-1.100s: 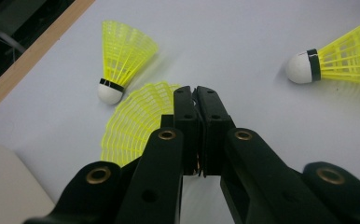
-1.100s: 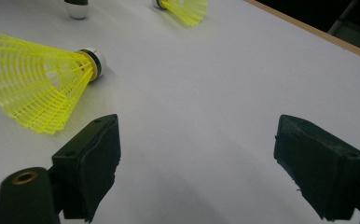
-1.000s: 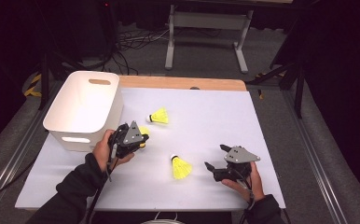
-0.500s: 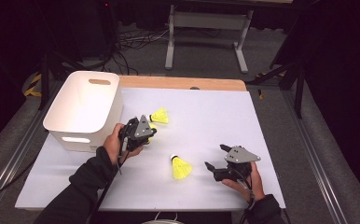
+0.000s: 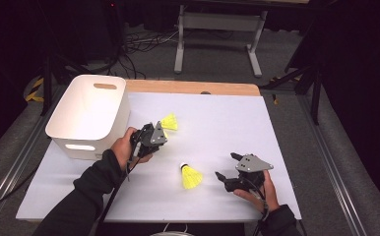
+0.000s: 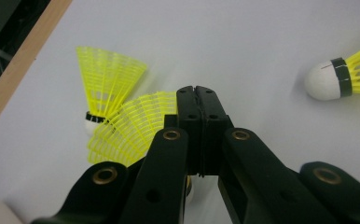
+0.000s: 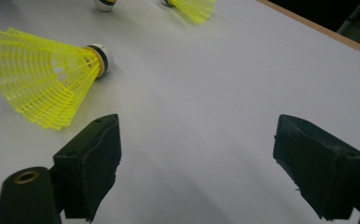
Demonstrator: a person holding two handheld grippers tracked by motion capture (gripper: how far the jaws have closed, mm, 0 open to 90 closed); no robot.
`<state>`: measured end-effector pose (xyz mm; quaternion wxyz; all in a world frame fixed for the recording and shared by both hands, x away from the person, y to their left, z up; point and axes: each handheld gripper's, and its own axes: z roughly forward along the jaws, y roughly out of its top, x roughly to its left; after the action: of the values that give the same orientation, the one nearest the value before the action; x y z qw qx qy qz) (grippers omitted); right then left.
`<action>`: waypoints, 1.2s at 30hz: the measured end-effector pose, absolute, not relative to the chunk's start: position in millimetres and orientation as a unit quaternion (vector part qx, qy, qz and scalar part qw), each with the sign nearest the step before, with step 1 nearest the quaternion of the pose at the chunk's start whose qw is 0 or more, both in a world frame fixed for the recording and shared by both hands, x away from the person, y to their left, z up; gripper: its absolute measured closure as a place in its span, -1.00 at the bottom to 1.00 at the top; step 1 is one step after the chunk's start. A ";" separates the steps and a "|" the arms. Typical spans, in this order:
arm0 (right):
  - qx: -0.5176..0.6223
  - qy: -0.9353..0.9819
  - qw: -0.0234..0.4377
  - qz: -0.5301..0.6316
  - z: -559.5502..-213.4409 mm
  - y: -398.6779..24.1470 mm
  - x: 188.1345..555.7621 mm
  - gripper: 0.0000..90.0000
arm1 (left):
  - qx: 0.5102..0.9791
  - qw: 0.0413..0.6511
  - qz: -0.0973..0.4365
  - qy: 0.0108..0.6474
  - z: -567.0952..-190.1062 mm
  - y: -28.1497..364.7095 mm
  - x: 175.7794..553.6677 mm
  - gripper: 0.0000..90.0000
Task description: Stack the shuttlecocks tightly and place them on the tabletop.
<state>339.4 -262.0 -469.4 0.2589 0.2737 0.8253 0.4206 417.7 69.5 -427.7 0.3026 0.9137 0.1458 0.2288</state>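
Here, on the left, we see a white bin [image 5: 87, 115] on the white table [image 5: 227, 123]. Just beside it is the left gripper [image 5: 159, 133], held in a hand [image 5: 124, 147]. Its jaws are pressed tight together. In the left gripper view a yellow shuttlecock [image 6: 131, 130] sits right at the side of the jaws, and its net skirt seems to be pinched between them, but we cannot be sure. A second shuttlecock [image 5: 170, 122] lies on the table just past that gripper. In the middle, a third shuttlecock [image 5: 190, 176] lies on its side, white tip pointing away from us. On the right, the right gripper [image 5: 226, 167] rests low near it, jaws wide apart with nothing between them.
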 end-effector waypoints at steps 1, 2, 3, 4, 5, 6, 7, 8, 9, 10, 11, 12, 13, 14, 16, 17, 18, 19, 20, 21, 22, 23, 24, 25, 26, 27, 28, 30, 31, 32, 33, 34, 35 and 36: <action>0.273 0.826 0.259 0.420 -469.5 -261.5 339.4 -0.64 | 0.915 0.305 0.223 0.141 -429.7 66.1 418.6 1.00; 0.271 0.827 0.258 0.419 -469.8 -260.6 339.3 -0.64 | 0.917 0.305 0.220 0.138 -431.1 63.0 419.5 0.99; 0.271 0.828 0.257 0.418 -470.0 -260.3 339.3 -0.64 | 0.918 0.302 0.217 0.137 -433.3 58.0 420.4 0.99; 0.271 0.828 0.257 0.418 -470.2 -260.1 339.3 -0.64 | 0.919 0.303 0.212 0.135 -434.9 54.7 421.8 0.99; 0.271 0.829 0.256 0.417 -470.5 -259.9 339.3 -0.64 | 0.921 0.302 0.206 0.133 -437.0 50.9 423.3 0.99; 0.270 0.829 0.256 0.417 -470.8 -259.7 339.4 -0.64 | 0.921 0.302 0.206 0.133 -437.0 50.9 423.3 0.99; 0.270 0.829 0.256 0.417 -470.8 -259.7 339.4 -0.64 | 0.922 0.300 0.204 0.132 -438.8 47.9 424.3 0.99; 0.270 0.830 0.255 0.417 -471.1 -259.4 339.6 -0.64 | 0.924 0.299 0.197 0.130 -440.6 45.0 425.7 0.99; 0.270 0.830 0.253 0.417 -471.2 -259.0 339.9 -0.64 | 0.927 0.295 0.191 0.128 -442.2 42.2 426.6 0.99; 0.268 0.831 0.253 0.417 -471.2 -257.0 340.4 -0.64 | 0.931 0.289 0.186 0.125 -444.7 37.3 428.6 0.99; 0.266 0.831 0.253 0.417 -471.2 -255.7 340.5 -0.64 | 0.932 0.289 0.181 0.124 -446.2 35.1 429.4 0.99; 0.264 0.832 0.253 0.417 -471.1 -254.7 340.3 -0.64 | 0.933 0.287 0.180 0.123 -447.2 33.2 429.7 0.99; 0.261 0.834 0.252 0.416 -471.2 -254.1 340.2 -0.64 | 0.935 0.279 0.182 0.121 -447.6 31.6 429.8 0.99; 0.261 0.835 0.251 0.416 -471.6 -253.9 340.2 -0.64 | 0.936 0.280 0.178 0.120 -448.9 30.1 430.3 0.99; 0.261 0.835 0.250 0.415 -471.9 -254.1 340.3 -0.64 | 0.938 0.275 0.175 0.118 -450.1 28.5 431.1 0.99; 0.263 0.834 0.250 0.416 -472.1 -254.9 340.6 -0.64 | 0.937 0.275 0.176 0.121 -450.9 27.9 431.1 1.00; 0.265 0.833 0.250 0.417 -472.0 -255.6 341.2 -0.64 | 0.938 0.276 0.172 0.124 -452.1 26.9 431.9 0.99; 0.266 0.832 0.250 0.418 -471.8 -255.6 341.5 -0.64 | 0.937 0.275 0.174 0.124 -452.5 26.3 432.4 1.00; 0.266 0.832 0.250 0.418 -471.8 -255.6 341.5 -0.64 | 0.937 0.275 0.174 0.124 -452.5 26.3 432.4 1.00; 0.265 0.832 0.250 0.418 -471.7 -255.5 341.5 -0.64 | 0.938 0.273 0.176 0.124 -452.1 26.0 432.9 1.00; 0.264 0.833 0.250 0.417 -471.9 -255.0 341.2 -0.64 | 0.937 0.275 0.174 0.124 -451.8 26.0 433.3 0.99; 0.264 0.834 0.249 0.416 -472.1 -254.7 341.1 -0.64 | 0.937 0.274 0.176 0.126 -451.3 26.1 433.4 0.99; 0.263 0.835 0.248 0.416 -472.2 -254.7 341.1 -0.64 | 0.935 0.281 0.175 0.129 -451.3 25.7 433.7 0.99; 0.263 0.835 0.248 0.415 -472.3 -254.9 341.5 -0.64 | 0.935 0.281 0.175 0.129 -450.4 25.8 434.1 0.99; 0.263 0.835 0.248 0.415 -472.3 -255.1 341.7 -0.64 | 0.934 0.283 0.175 0.130 -449.7 26.0 434.2 0.99; 0.264 0.834 0.249 0.416 -472.3 -255.3 341.8 -0.64 | 0.934 0.284 0.175 0.130 -448.3 26.2 434.2 0.99; 0.265 0.833 0.248 0.416 -472.2 -255.6 341.7 -0.64 | 0.932 0.287 0.178 0.131 -447.0 26.4 433.7 0.99; 0.266 0.833 0.249 0.416 -472.1 -256.4 341.5 -0.64 | 0.930 0.294 0.176 0.132 -444.3 27.6 432.9 0.98; 0.266 0.833 0.249 0.416 -472.1 -256.7 341.4 -0.64 | 0.930 0.294 0.177 0.132 -442.5 28.9 432.0 0.97; 0.266 0.833 0.249 0.416 -472.0 -257.1 341.4 -0.64 | 0.929 0.299 0.176 0.131 -441.2 30.2 431.5 0.97; 0.266 0.833 0.250 0.417 -471.9 -257.6 341.4 -0.64 | 0.927 0.304 0.175 0.132 -439.9 31.6 430.9 0.96; 0.267 0.832 0.250 0.417 -471.8 -258.2 341.5 -0.64 | 0.926 0.307 0.175 0.131 -438.5 33.4 430.6 0.95; 0.268 0.832 0.250 0.417 -471.8 -258.6 341.4 -0.64 | 0.926 0.310 0.172 0.133 -437.2 35.5 430.2 0.94; 0.269 0.831 0.250 0.417 -471.8 -259.0 341.5 -0.64 | 0.925 0.313 0.172 0.132 -436.8 36.5 430.5 0.94</action>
<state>341.5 -259.0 -471.8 0.2501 0.2689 0.8313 0.4173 430.5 36.5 -436.8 0.3132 0.9246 0.1318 0.1719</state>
